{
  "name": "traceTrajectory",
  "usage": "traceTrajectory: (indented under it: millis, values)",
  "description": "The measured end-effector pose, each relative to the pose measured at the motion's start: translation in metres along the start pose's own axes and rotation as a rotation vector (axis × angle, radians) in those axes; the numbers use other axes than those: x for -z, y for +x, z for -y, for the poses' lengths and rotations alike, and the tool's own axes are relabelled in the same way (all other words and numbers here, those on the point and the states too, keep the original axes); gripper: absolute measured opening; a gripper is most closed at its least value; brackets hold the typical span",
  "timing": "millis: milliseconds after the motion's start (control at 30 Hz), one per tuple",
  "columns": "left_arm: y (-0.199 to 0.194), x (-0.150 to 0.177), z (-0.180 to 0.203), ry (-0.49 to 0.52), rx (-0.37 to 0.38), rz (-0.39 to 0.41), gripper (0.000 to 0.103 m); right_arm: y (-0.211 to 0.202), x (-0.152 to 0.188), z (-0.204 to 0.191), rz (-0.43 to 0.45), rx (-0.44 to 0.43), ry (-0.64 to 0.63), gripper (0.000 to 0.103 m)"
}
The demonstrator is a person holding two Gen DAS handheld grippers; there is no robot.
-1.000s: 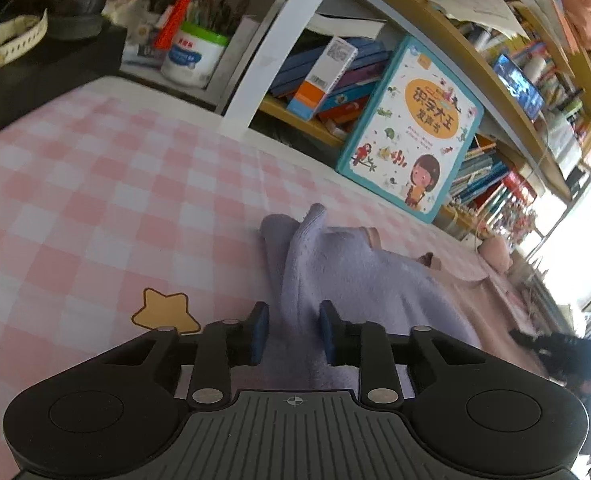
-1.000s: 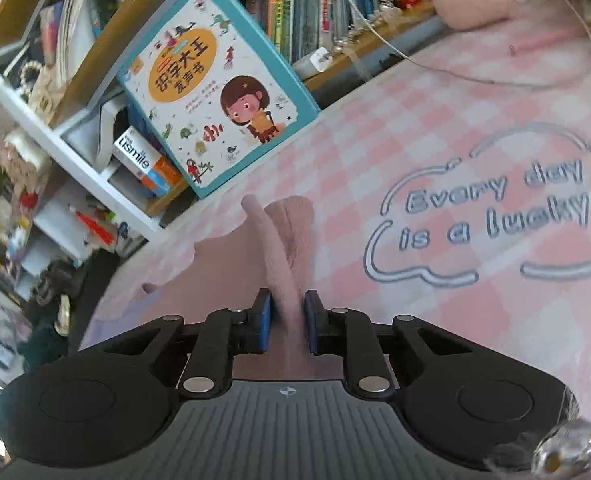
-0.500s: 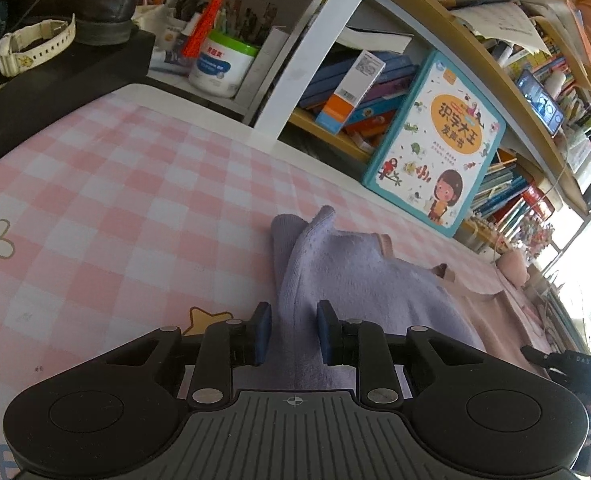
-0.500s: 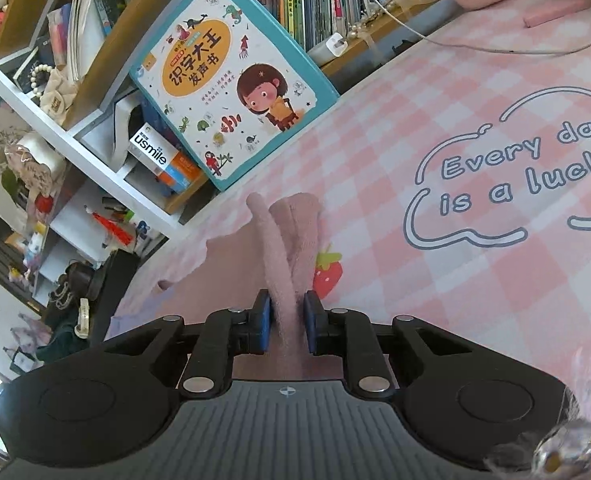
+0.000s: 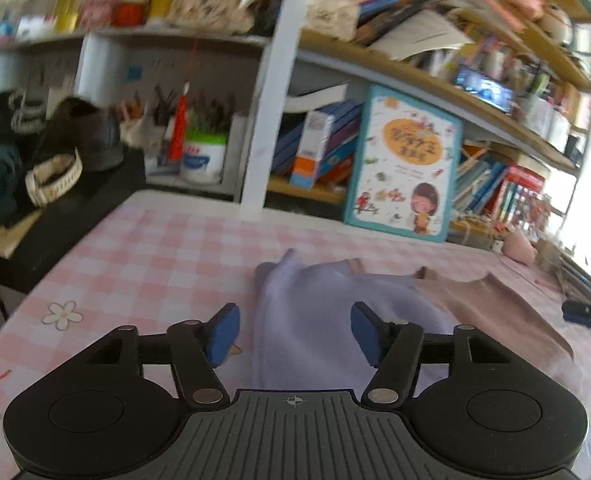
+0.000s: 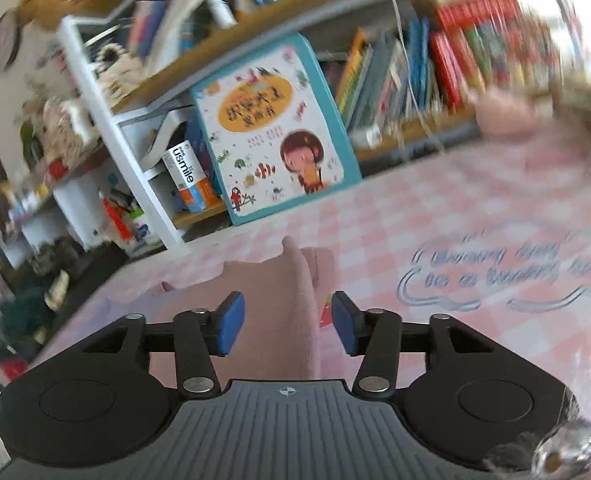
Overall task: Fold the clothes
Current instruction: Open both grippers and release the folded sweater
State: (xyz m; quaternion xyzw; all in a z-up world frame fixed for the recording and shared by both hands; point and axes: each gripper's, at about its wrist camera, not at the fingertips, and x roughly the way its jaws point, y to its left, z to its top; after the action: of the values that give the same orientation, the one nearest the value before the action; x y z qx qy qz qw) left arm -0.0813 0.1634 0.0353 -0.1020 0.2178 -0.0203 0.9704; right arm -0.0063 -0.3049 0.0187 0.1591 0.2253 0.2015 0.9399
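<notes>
Garment (image 5: pixel 319 320) lies on the pink checked counter (image 5: pixel 167 256), in front of the picture book (image 5: pixel 403 168) that leans against the bookshelf (image 5: pixel 435 76). Lilac half lies left of the book, pink half (image 6: pixel 263 304) toward its right, with a raised fold ridge on each. Left hand-held gripper (image 5: pixel 295 334): jaws spread wide, lilac fold between the blue pads (image 5: pixel 224 334) but touching neither. Right hand-held gripper (image 6: pixel 287 328): jaws likewise apart, pink ridge between them, nothing clamped. Right view heavily blurred. Printed lettering (image 6: pixel 503 276) on the counter right of the pink half, unreadable.
</notes>
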Motion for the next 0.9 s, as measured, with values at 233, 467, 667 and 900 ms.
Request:
traceTrajectory:
  millis: [233,467,667,900]
  values:
    - [-0.034,0.012,0.023,0.000,0.008,0.036,0.081,-0.035,0.030,-0.032,0.048,0.060,-0.198,0.068]
    - [-0.045,0.018,0.049,0.105,-0.053,0.022,0.088,-0.039,0.052,-0.054,0.024,0.060,-0.340,0.081]
    - [-0.044,0.022,0.073,0.198,-0.072,0.031,0.096,-0.036,0.059,-0.061,0.010,0.057,-0.375,0.087]
    - [-0.032,0.035,0.093,0.250,-0.056,-0.047,0.098,-0.032,0.060,-0.061,-0.011,0.054,-0.377,0.088]
